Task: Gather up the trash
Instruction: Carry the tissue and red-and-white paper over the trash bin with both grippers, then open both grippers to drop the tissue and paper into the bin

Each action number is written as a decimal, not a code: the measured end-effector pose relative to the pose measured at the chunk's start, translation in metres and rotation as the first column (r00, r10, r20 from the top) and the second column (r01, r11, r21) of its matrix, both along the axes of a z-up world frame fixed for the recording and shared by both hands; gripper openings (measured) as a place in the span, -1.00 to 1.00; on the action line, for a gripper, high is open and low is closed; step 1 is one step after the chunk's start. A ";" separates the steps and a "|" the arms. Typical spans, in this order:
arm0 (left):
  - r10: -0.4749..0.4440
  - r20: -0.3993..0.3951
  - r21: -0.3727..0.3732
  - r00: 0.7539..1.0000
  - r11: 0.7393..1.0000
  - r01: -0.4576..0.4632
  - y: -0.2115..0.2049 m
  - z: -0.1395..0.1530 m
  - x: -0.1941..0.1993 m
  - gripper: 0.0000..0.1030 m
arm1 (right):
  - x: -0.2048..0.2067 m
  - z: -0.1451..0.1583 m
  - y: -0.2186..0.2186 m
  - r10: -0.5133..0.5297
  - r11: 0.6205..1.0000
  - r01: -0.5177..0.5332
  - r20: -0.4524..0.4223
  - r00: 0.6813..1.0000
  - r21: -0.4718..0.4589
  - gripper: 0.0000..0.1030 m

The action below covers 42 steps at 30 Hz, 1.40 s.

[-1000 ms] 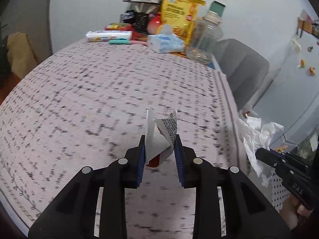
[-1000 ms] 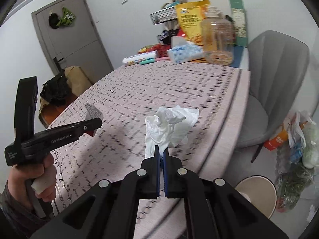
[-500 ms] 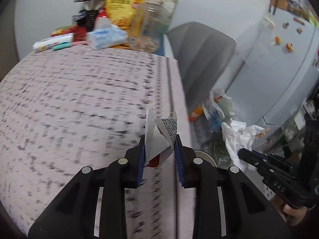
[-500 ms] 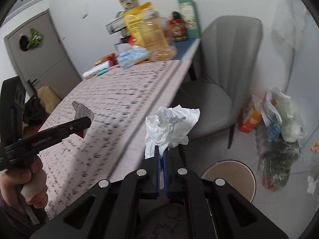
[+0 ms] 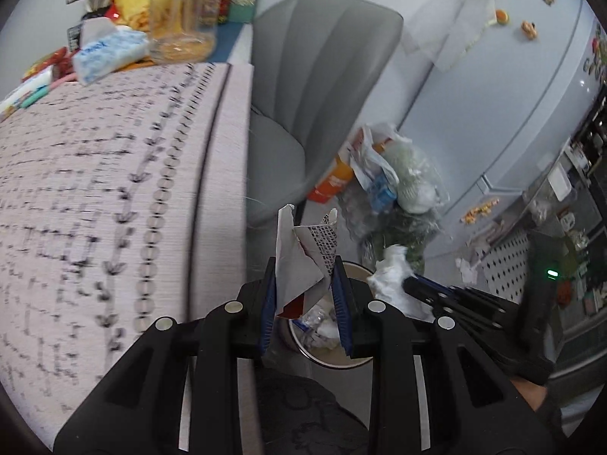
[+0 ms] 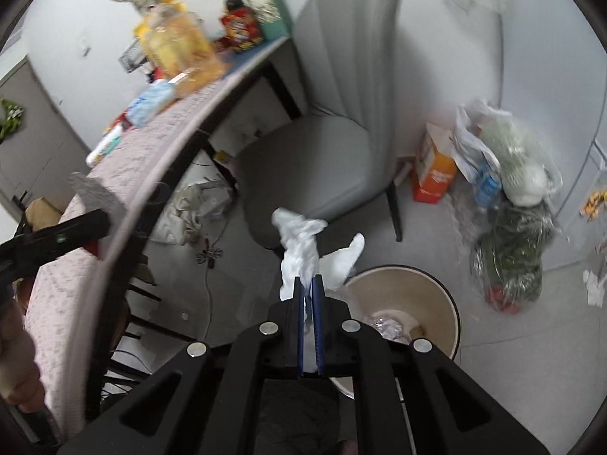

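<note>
A torn paper wrapper (image 5: 303, 250) with printed text and a red edge stands pinched in my left gripper (image 5: 303, 265), which is shut on it just past the table's edge. Below it on the floor is a round beige trash bin (image 5: 354, 266) with scraps inside. My right gripper (image 6: 308, 280) holds a crumpled white tissue (image 6: 299, 242) above the near side of the trash bin (image 6: 436, 288); its jaws are opening slightly with the tissue still between them. In the left wrist view the right gripper (image 5: 411, 284) and tissue (image 5: 394, 276) hang over the bin's right rim.
The table with a patterned pink cloth (image 5: 114, 189) lies left, with a jar (image 5: 182, 11), tissue pack (image 5: 110, 53) and snack bag at its far end. A grey chair (image 6: 322, 151) stands beyond the bin. Plastic bags and an orange carton (image 6: 432, 174) sit by the wall and fridge (image 5: 512, 94).
Both grippers swung off the tabletop to the right and downward, carrying wrapper and tissue over the floor bin. The right gripper's pads have parted a sliver.
</note>
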<state>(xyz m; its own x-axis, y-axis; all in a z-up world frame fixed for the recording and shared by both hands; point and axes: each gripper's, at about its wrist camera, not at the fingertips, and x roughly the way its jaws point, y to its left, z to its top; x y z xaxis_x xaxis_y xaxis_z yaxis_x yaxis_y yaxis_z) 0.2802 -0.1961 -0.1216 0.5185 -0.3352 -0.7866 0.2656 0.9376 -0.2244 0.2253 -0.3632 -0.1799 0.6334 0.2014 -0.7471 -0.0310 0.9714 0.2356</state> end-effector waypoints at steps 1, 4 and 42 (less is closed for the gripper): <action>-0.009 -0.006 0.004 1.000 1.000 0.009 -0.005 -0.003 0.001 -0.47 | 0.005 -0.011 -0.009 -0.017 1.000 0.017 -0.025 1.000 0.006 -0.86; -0.032 -0.022 0.013 0.999 0.999 0.032 -0.020 -0.010 0.004 -0.47 | 0.010 -0.031 -0.029 -0.049 0.997 0.053 -0.075 0.996 0.049 -0.41; -0.058 0.011 -0.072 0.998 0.996 0.059 -0.027 0.009 -0.017 0.88 | -0.053 0.013 -0.076 -0.179 0.981 0.176 0.035 0.983 0.077 0.65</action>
